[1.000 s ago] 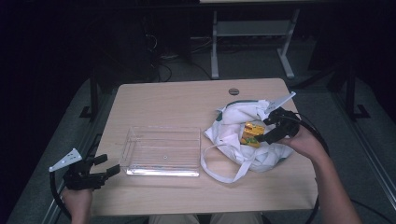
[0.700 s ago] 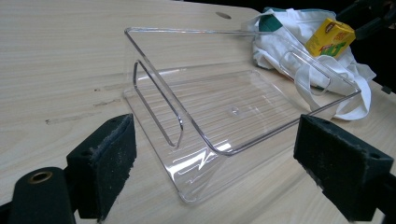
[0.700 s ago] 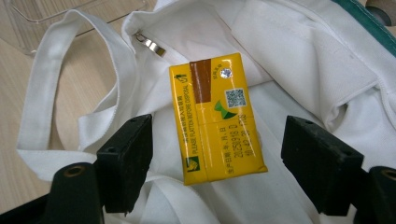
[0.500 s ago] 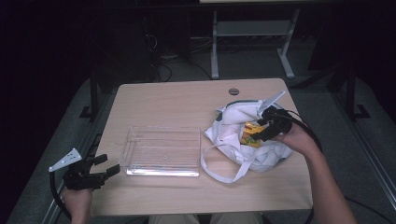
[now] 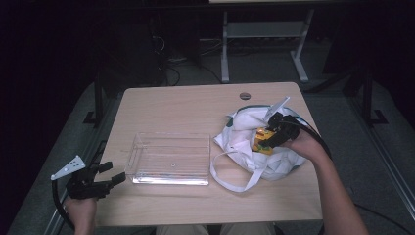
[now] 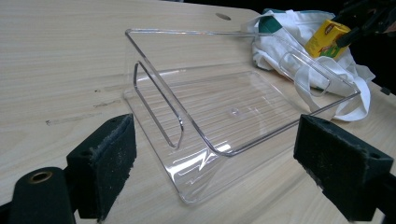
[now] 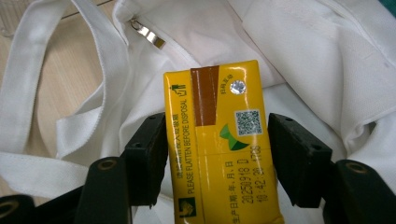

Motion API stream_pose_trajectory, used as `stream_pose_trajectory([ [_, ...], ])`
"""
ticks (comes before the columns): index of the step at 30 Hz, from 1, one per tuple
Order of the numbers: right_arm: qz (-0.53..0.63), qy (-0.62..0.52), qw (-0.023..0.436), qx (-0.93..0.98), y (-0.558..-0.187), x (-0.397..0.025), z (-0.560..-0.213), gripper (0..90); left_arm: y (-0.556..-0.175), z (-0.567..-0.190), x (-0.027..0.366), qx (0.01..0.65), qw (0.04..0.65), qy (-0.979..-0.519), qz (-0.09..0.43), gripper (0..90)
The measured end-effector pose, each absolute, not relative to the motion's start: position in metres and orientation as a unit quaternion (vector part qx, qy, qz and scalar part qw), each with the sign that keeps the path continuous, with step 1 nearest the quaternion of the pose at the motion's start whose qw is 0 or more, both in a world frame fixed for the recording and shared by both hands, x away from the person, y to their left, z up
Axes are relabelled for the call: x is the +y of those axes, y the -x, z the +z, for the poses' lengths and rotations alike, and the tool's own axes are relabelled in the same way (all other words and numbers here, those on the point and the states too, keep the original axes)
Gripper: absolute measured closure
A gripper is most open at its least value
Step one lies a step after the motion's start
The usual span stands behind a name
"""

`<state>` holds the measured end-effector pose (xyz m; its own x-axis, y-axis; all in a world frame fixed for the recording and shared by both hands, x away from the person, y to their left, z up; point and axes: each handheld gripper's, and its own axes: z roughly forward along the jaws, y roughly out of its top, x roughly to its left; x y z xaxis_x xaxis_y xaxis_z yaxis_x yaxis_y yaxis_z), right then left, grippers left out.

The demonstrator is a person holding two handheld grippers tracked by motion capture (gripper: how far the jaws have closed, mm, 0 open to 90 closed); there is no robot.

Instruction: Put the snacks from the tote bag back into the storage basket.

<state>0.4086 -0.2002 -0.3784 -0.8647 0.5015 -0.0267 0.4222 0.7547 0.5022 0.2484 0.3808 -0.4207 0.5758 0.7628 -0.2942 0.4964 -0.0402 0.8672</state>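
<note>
On my far left, the left gripper [image 5: 105, 180] hangs off the near left corner of the table [image 5: 195, 105], held in a hand [image 5: 80, 208] that comes up from below. Its jaws stand spread wide with nothing between them. Just ahead of them, in the left gripper view, I see the clear tray [image 6: 233, 112] lying flat on the wood; its near corner sits between my two open pads without touching either.

Beyond the tray's far side lies the white cloth bag [image 5: 244, 139], crumpled, one long strap [image 5: 230, 181] looped out toward the near edge. A zipper pull [image 7: 147, 32] shows on the cloth, up and to the left of my right jaws.

The right gripper [image 5: 270, 138] is over the bag, pinching the yellow drink carton [image 7: 219, 144]. In the right gripper view the two black pads press on the carton's long sides, and its top end points away from me over white cloth. From the left gripper view the carton [image 6: 327, 37] shows raised above the bag, well past the tray. The round hole [image 5: 245, 96] in the tabletop lies behind the bag.
</note>
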Motion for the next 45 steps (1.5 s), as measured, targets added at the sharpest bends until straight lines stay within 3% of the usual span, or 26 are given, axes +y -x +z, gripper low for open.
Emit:
stream_pose_trajectory([
  [6, 0.238, -0.238, 0.084, 0.938, -0.409, -0.197, -0.381, 45.1, -0.248, -0.421, 0.381, 0.444, 0.532, -0.71, 0.125, 12.7],
  [29, 0.246, -0.24, 0.099, 0.934, -0.412, -0.199, -0.376, 51.3, -0.249, -0.421, 0.381, 0.444, 0.534, -0.708, 0.126, 12.6],
  [45, 0.272, -0.239, 0.097, 0.927, -0.406, -0.205, -0.339, 51.7, -0.248, -0.421, 0.381, 0.443, 0.533, -0.709, 0.126, 12.6],
])
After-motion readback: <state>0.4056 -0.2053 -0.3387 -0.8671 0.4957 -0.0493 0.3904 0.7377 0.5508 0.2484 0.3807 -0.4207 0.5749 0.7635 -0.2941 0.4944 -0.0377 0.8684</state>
